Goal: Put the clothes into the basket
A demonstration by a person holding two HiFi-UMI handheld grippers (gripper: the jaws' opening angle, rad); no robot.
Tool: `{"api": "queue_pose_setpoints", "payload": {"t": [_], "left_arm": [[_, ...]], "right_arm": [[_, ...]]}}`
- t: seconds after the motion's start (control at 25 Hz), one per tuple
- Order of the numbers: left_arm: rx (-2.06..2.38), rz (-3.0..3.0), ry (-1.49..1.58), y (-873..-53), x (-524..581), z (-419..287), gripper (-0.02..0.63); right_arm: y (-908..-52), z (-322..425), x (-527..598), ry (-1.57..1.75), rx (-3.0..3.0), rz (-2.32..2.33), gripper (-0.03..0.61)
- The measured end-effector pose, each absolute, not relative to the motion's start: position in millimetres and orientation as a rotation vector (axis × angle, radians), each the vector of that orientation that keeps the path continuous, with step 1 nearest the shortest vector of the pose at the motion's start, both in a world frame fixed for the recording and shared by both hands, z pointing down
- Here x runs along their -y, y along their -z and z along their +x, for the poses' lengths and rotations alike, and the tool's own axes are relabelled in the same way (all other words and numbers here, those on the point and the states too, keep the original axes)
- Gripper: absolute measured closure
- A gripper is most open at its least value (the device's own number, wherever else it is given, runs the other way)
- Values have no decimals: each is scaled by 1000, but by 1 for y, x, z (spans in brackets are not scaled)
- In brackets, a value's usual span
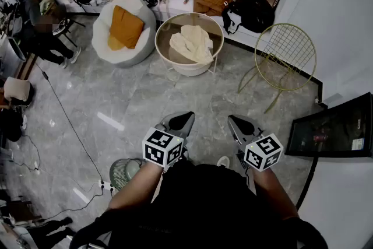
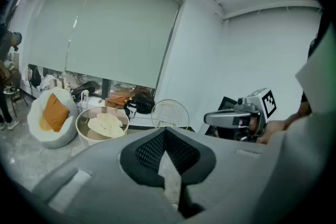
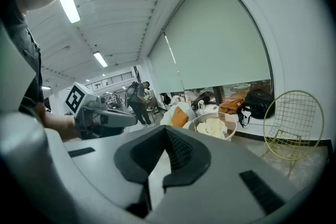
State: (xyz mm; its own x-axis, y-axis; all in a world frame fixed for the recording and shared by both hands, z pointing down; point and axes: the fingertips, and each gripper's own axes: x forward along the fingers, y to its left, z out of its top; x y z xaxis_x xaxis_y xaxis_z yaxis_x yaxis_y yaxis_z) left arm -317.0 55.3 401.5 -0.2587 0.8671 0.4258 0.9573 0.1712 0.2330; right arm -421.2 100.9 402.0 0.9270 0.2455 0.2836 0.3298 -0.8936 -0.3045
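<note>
Clenched on nothing, the left gripper and right gripper hang side by side; cream clothes lie in the round basket, well apart from both.

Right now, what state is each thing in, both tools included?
left tool: shut, empty.
right tool: shut, empty.
basket: upright, partly filled.
cream clothes: heaped inside the basket.
wire chair: upright.
orange cushion: resting on the white beanbag.
</note>
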Motion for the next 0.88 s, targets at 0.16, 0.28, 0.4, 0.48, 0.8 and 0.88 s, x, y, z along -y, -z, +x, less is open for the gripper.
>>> {"api": "queue_pose_setpoints", "payload": {"t": [0.16,0.28,0.4,0.48,0.8,0.88], "left_arm": [[2243,-1780,671,-403,-52,-321,611],[2245,-1783,669,-400,-53,-321,611],[2252,-1783,663,-397,-54,-321,611],[2254,-1779,662,-395,-54,-322,611],[2250,-1766,685,-401,-63,-335,611],[2259,-1743,692,-403,-65,-346,611]], "right_arm": [[-405,-424,-96,347,419,-2732,566],[-404,-423,-96,349,414,-2734,566],[-403,-421,-96,357,410,-2739,566],[-402,-422,-95,354,416,-2736,566],[-394,-425,-92,255,334,-2711,565],[-395,-430,-95,257,341,-2691,565]]}}
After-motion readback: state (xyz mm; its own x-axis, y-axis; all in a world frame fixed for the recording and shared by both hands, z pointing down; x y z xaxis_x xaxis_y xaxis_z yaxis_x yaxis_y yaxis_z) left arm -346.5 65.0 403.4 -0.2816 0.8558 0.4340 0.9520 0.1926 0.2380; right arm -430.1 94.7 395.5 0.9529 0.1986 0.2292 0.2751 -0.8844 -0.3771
